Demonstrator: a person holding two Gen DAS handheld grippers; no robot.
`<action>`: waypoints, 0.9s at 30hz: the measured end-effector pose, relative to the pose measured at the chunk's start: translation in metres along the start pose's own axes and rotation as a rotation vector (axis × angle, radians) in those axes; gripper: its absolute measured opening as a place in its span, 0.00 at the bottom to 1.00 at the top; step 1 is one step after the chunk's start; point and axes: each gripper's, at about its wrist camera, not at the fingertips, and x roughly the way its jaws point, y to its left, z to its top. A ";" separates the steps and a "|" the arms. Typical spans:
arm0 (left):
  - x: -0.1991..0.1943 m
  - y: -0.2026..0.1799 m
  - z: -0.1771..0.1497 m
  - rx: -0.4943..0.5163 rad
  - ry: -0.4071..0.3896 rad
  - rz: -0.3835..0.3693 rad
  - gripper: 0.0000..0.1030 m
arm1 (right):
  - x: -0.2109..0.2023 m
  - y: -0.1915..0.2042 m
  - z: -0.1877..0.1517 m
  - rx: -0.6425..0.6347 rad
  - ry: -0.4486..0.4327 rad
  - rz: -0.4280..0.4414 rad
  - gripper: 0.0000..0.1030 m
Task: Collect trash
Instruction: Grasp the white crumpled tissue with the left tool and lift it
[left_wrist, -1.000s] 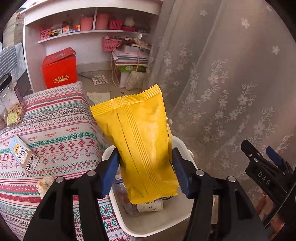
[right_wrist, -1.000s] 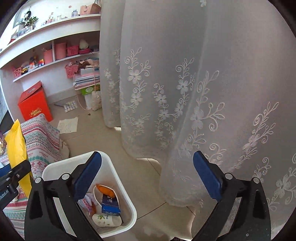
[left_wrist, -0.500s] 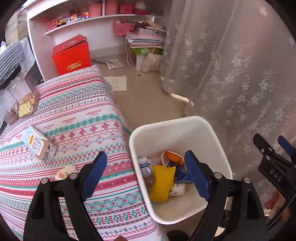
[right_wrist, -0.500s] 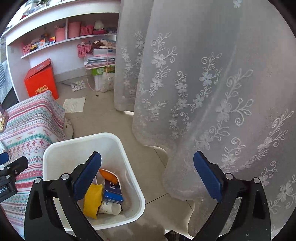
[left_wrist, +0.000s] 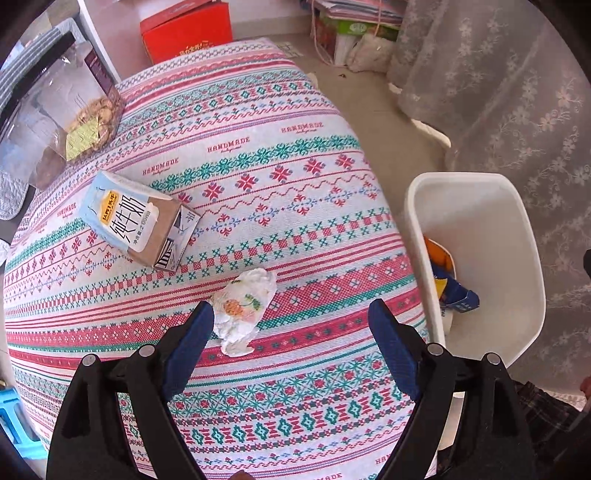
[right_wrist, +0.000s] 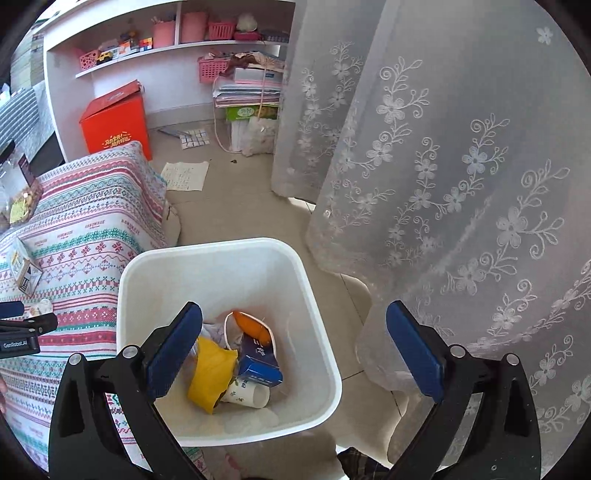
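Two grippers: both stood with jaws spread and nothing between the pads.
Left gripper (left_wrist: 291, 332): pointed steeply down over the patterned cloth (left_wrist: 280, 155), its left pad just beside the crumpled tissue (left_wrist: 242, 310).
Right gripper (right_wrist: 295, 343): hung above the white bin (right_wrist: 317, 295), holding nothing.
Tissue: lay near the cloth's near edge, off-centre between the left pads, toward the left one.
Milk carton (left_wrist: 138, 219): lay on its side toward the cloth's left edge, beyond the tissue and apart from it.
Bin: stood on the floor by the cloth's right edge, with a yellow packet (right_wrist: 210, 373), a paper cup (right_wrist: 245, 395) and a blue box (right_wrist: 258, 363) inside.
Risk: closing off-centre could push the light tissue aside, or pinch the cloth with it and drag the cover.
Risk: a loose pinch could drop the tissue short of the bin rim.
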 end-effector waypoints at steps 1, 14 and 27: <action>0.004 0.002 -0.001 0.000 0.009 0.000 0.81 | 0.000 0.003 0.000 -0.008 0.001 0.000 0.93; 0.023 0.034 -0.012 -0.005 0.027 0.042 0.46 | 0.005 0.043 0.005 -0.083 0.027 0.021 0.93; -0.026 0.106 -0.050 -0.120 -0.074 -0.100 0.27 | -0.005 0.140 0.019 -0.195 -0.035 0.085 0.93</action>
